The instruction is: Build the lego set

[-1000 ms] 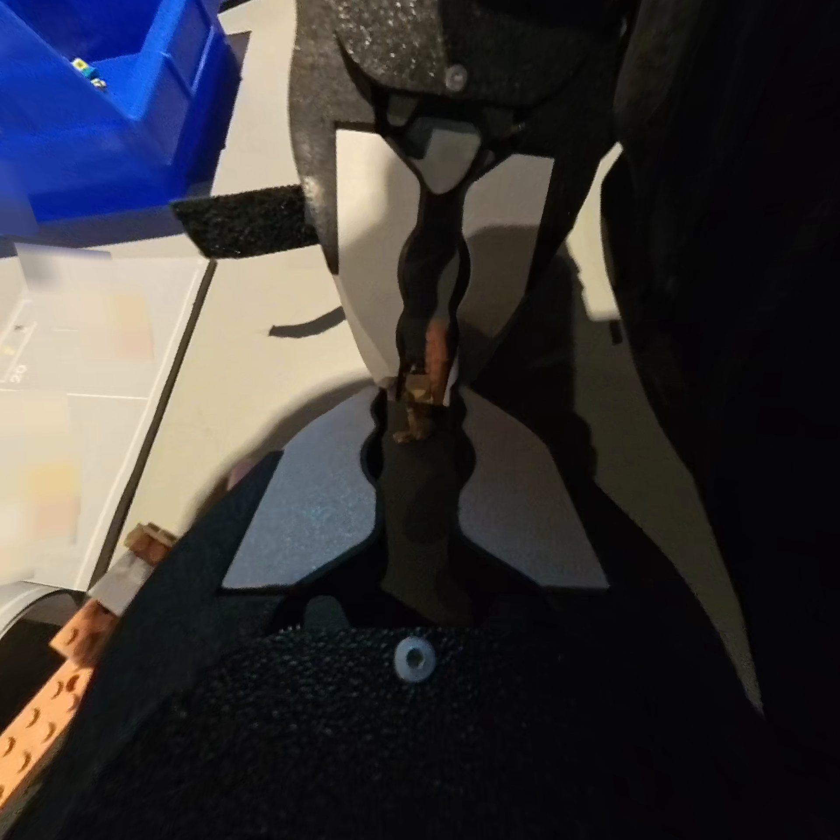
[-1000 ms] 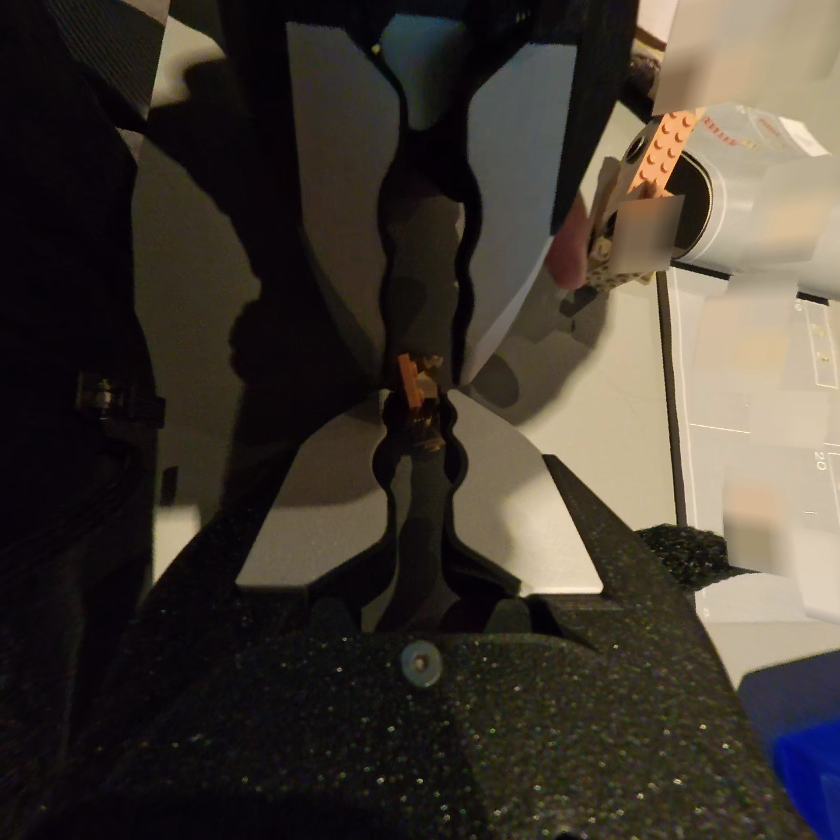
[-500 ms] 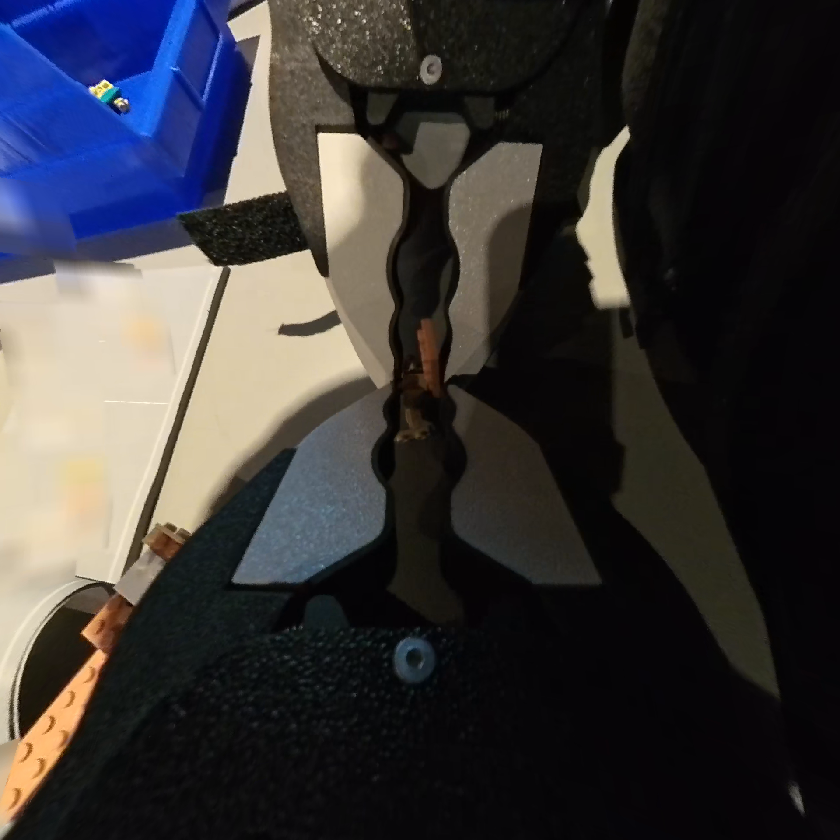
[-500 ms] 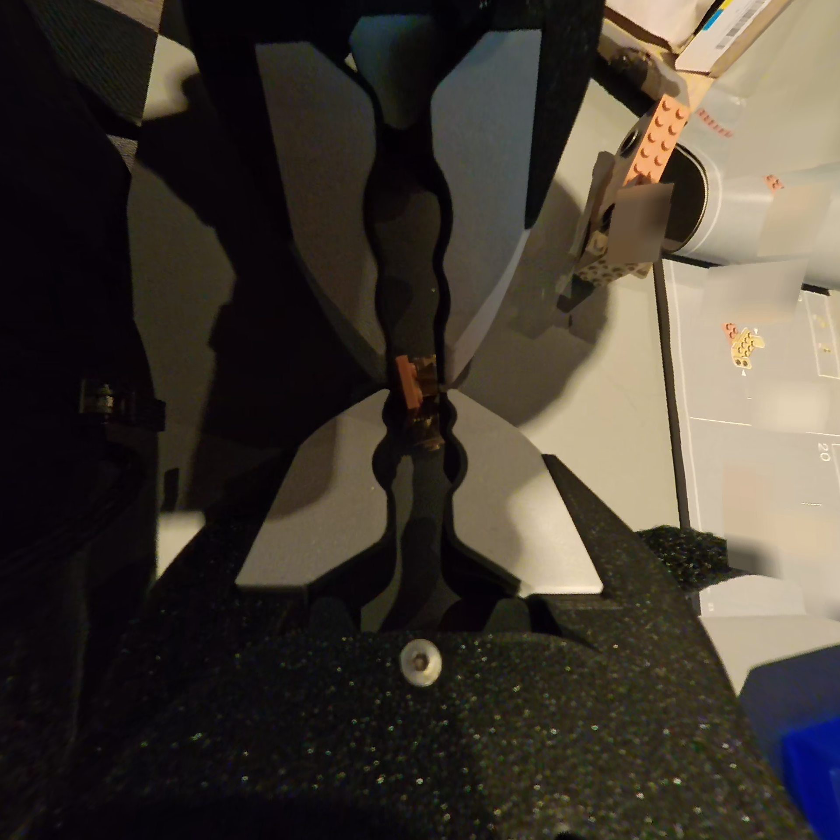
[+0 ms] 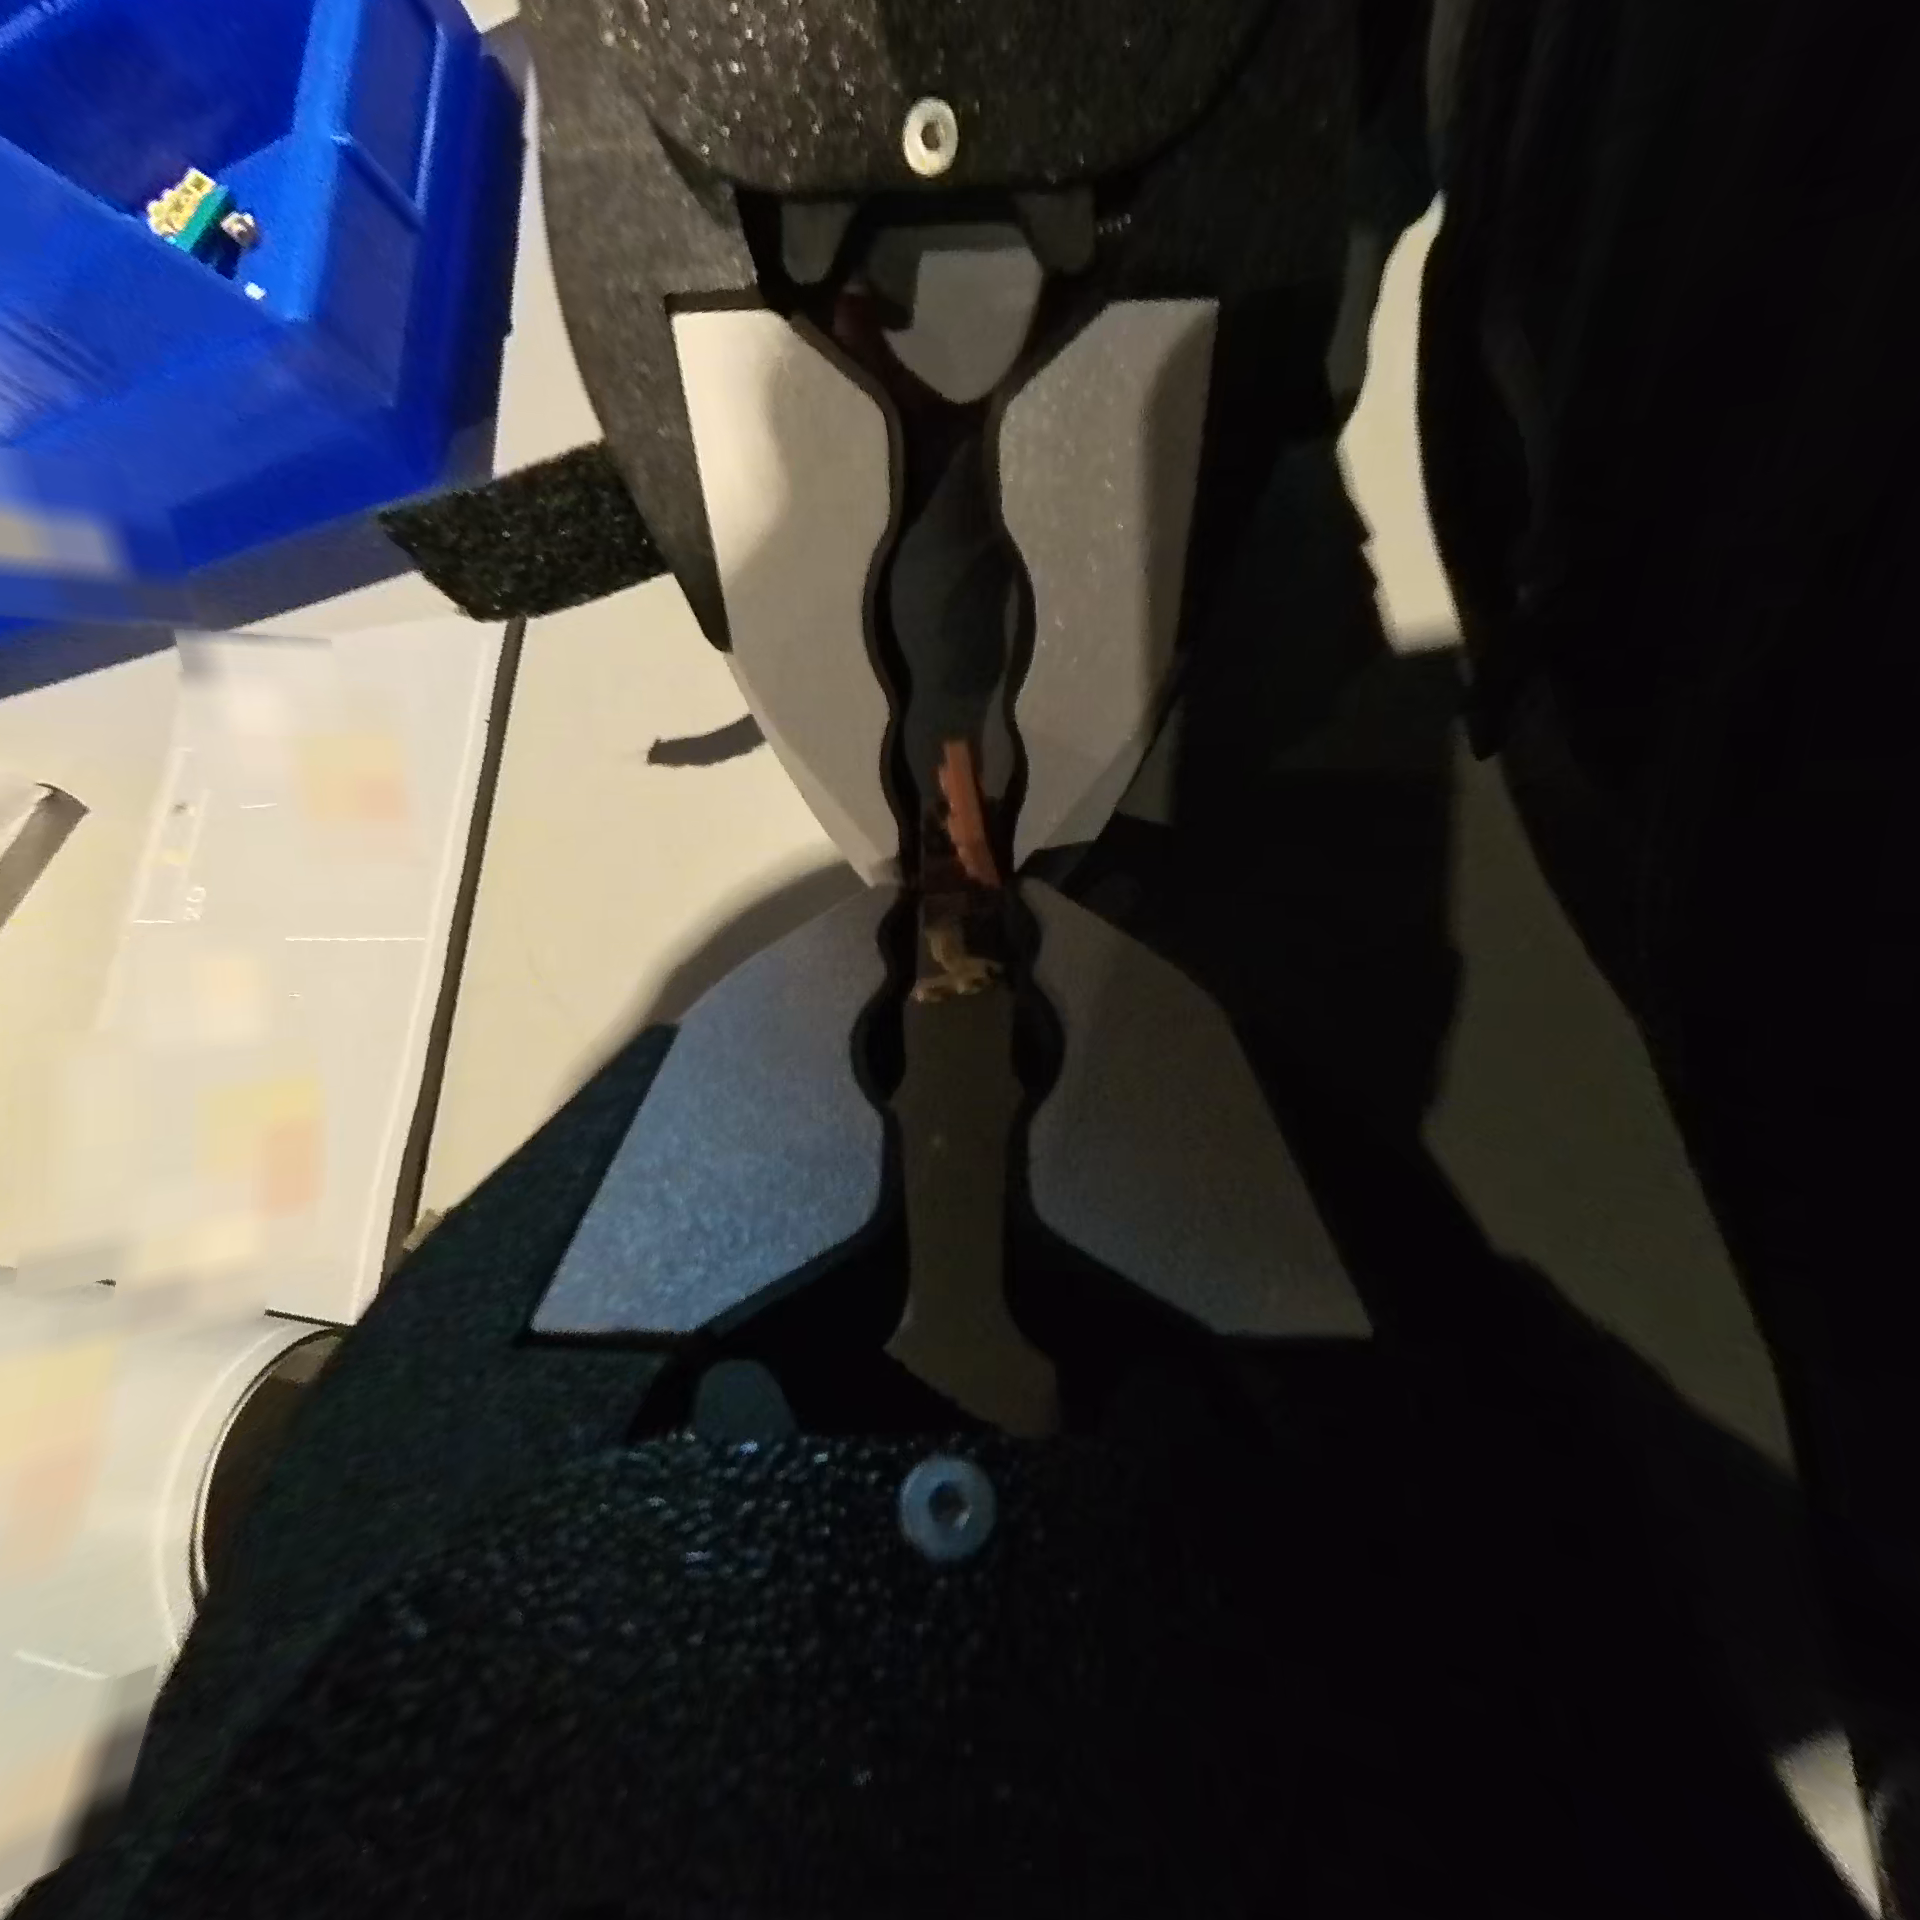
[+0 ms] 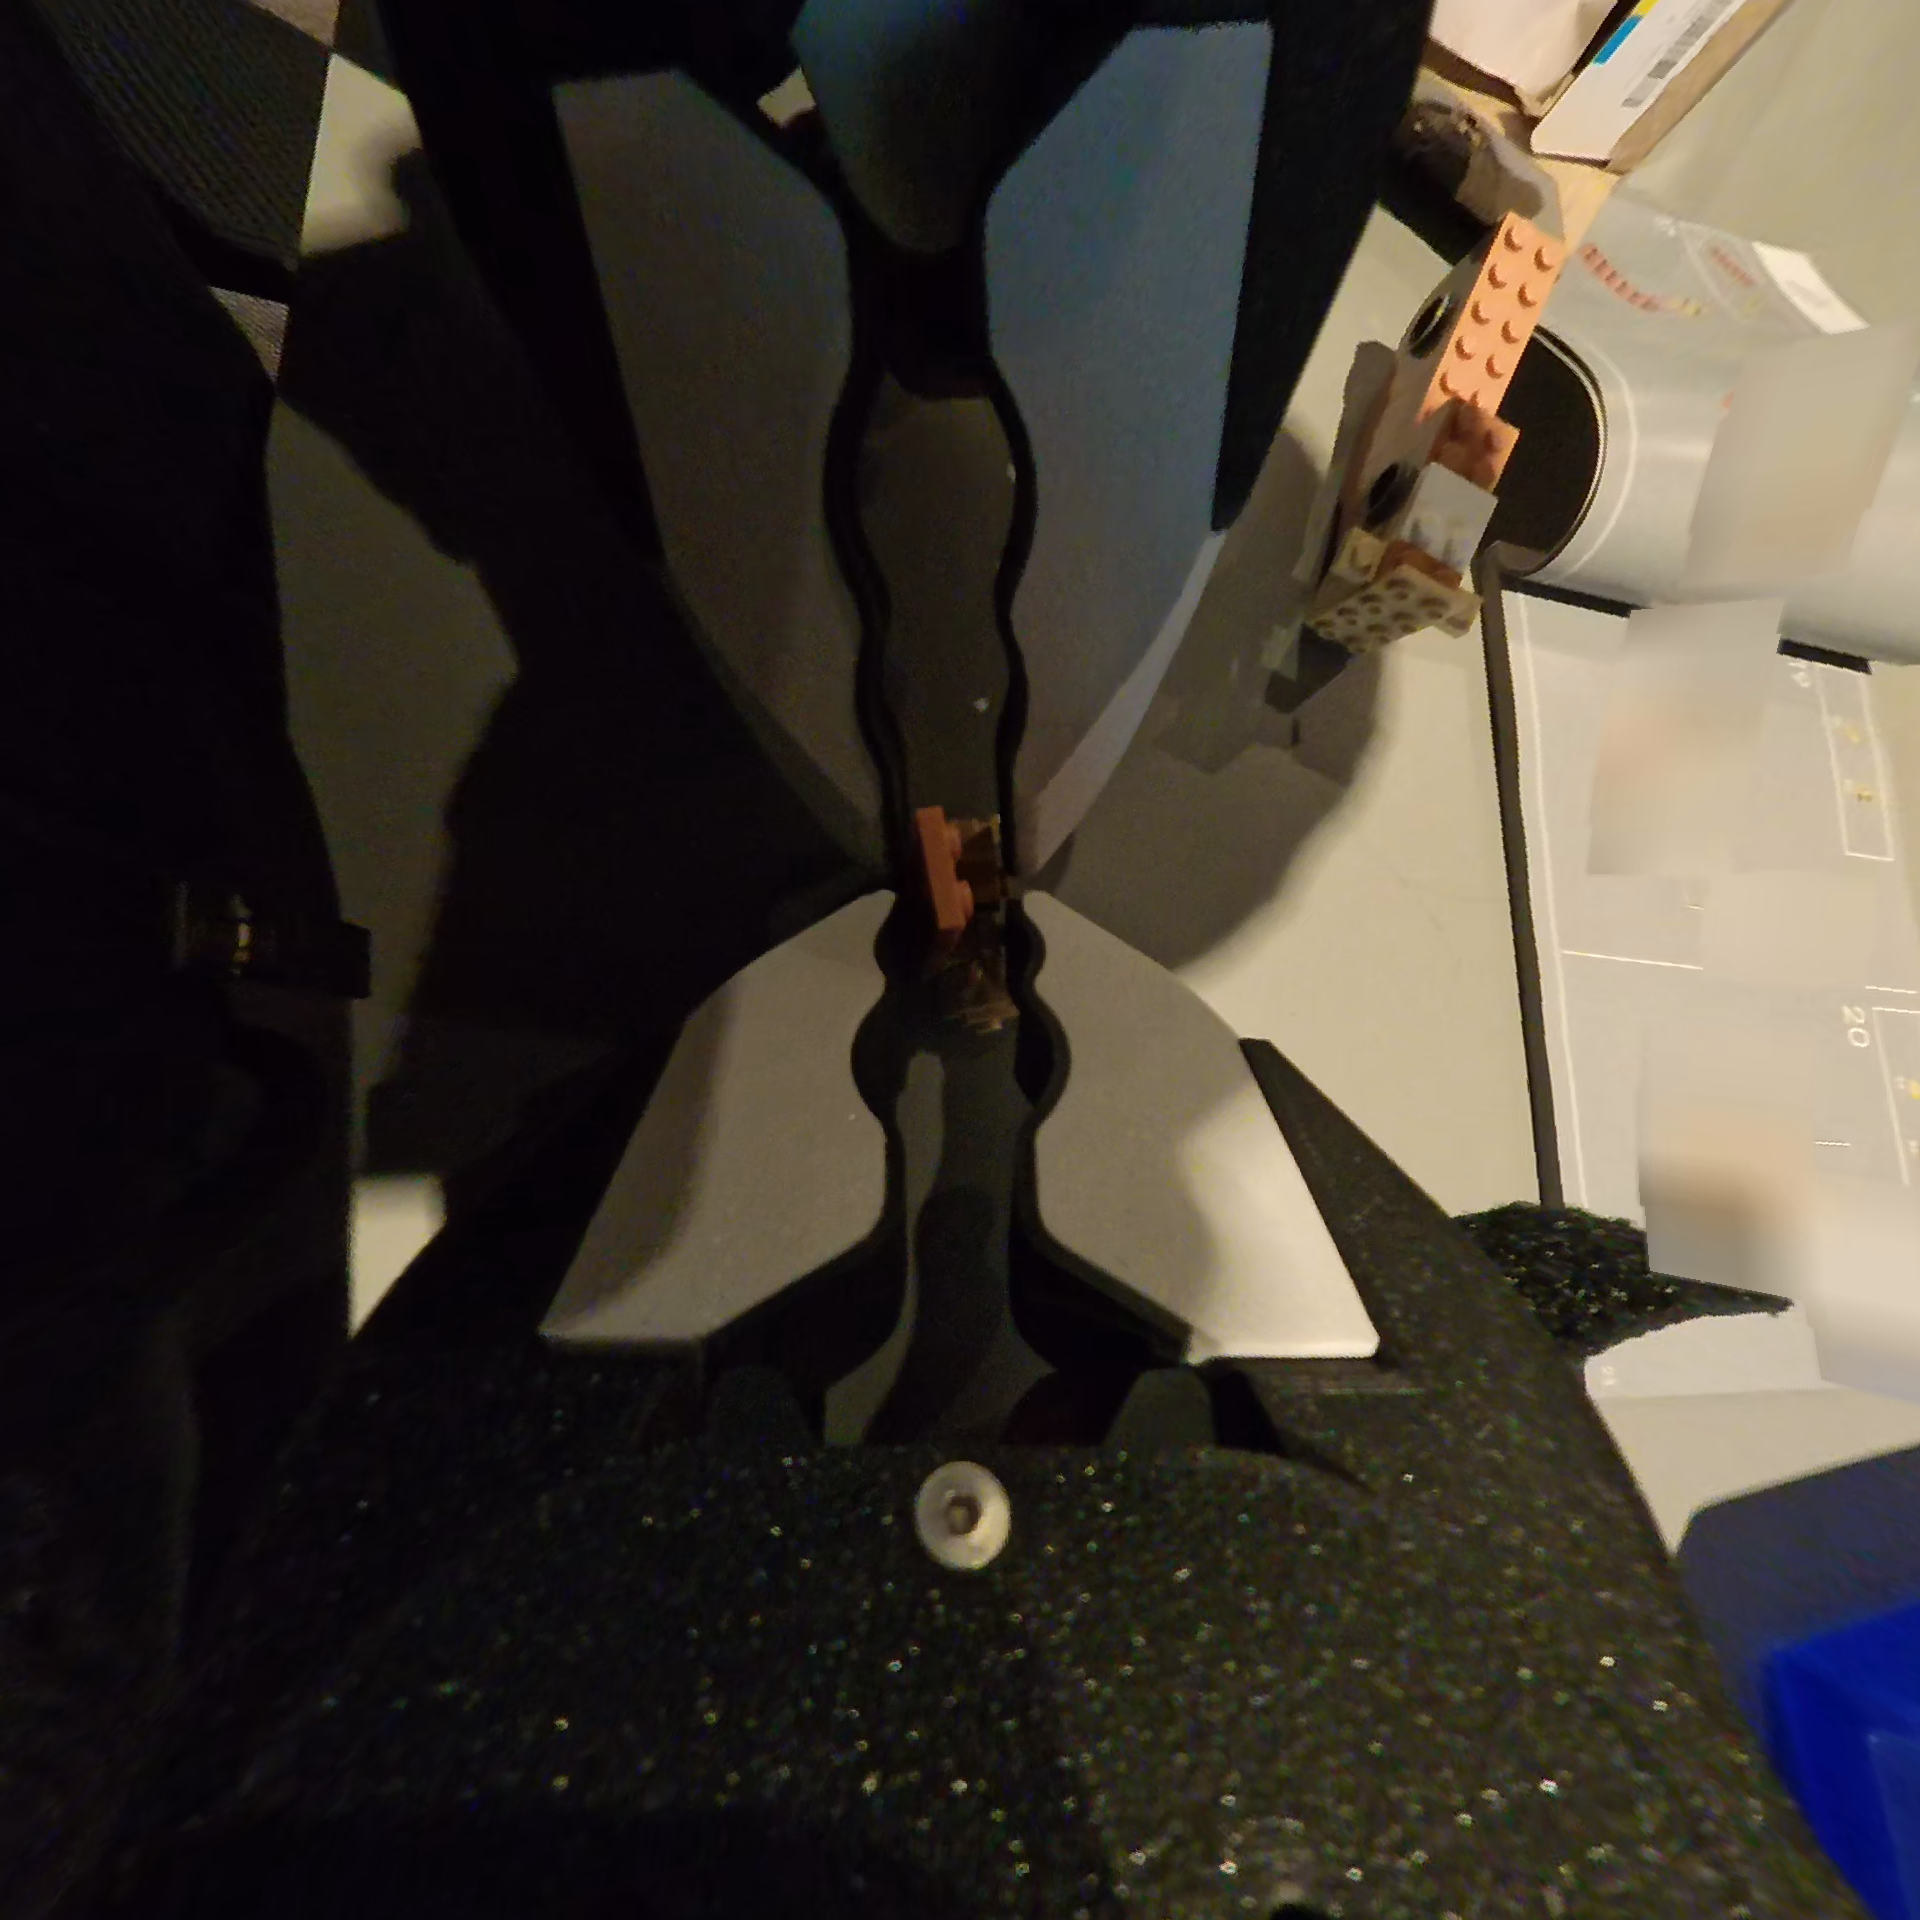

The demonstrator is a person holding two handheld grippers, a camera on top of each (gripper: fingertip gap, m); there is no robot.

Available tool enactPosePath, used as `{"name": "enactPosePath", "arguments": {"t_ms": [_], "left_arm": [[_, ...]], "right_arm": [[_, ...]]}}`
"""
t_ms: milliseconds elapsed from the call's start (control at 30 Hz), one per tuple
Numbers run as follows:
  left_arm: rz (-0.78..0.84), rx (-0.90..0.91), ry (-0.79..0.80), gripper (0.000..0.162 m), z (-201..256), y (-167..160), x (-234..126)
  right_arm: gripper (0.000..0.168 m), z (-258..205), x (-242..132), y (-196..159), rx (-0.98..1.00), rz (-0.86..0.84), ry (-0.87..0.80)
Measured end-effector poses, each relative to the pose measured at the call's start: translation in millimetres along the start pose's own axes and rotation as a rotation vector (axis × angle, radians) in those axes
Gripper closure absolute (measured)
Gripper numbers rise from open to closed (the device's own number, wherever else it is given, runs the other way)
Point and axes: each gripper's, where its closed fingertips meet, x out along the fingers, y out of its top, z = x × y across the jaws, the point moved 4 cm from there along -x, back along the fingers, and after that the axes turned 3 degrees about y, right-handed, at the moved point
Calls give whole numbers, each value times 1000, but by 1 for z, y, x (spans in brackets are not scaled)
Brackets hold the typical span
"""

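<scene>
Two grippers meet tip to tip over a pale table (image 6: 1299,935). Left wrist view: left gripper (image 5: 961,935) near, right gripper (image 5: 951,831) opposite it, far. Right wrist view reverses this: right gripper (image 6: 956,966) near, left gripper (image 6: 951,842) far.

Only the left view takes in the blue bin (image 5: 208,343), far left, with a small green-and-yellow piece (image 5: 187,213) inside. Only the right view takes in the partial lego build (image 6: 1444,426): an orange studded plate with grey and tan parts, far right, leaning on a grey roll (image 6: 1683,499). An instruction sheet (image 6: 1714,1039) lies at the right there, at the left in the other view.

Task pieces: a small orange brick (image 6: 945,873) and a dark tan piece (image 6: 977,987) sit right at the junction of the four fingertips, touching each other. Both grippers are clenched on this little cluster, the right on the tan end, the left on the orange end. In the left view the orange shows as a thin sliver (image 5: 961,810) inside the far slot.
</scene>
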Motion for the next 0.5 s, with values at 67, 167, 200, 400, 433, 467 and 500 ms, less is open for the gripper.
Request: {"name": "enactPosePath", "arguments": {"t_ms": [67, 167, 200, 400, 433, 467, 500], "left_arm": [[-6, -6, -6, 147, -1, 0, 0], [-19, -14, -10, 148, -2, -1, 0], [-19, -14, -11, 148, -3, -1, 0], [-17, -7, -18, 148, -3, -1, 1], [-16, -2, -20, 148, -3, -1, 1], [-17, 3, -19, 148, -4, -1, 1], [-19, 7, -20, 148, -4, -1, 1]], "right_arm": [[152, 0, 0, 0, -1, 2, -1], [150, 0, 0, 0, -11, 6, -7], [150, 0, 0, 0, -12, 8, -8], [150, 1, -1, 0, -7, 21, 1], [150, 1, -1, 0, -4, 24, 3], [149, 2, -1, 0, 1, 29, 3], [149, 2, -1, 0, 5, 33, 2]]}}
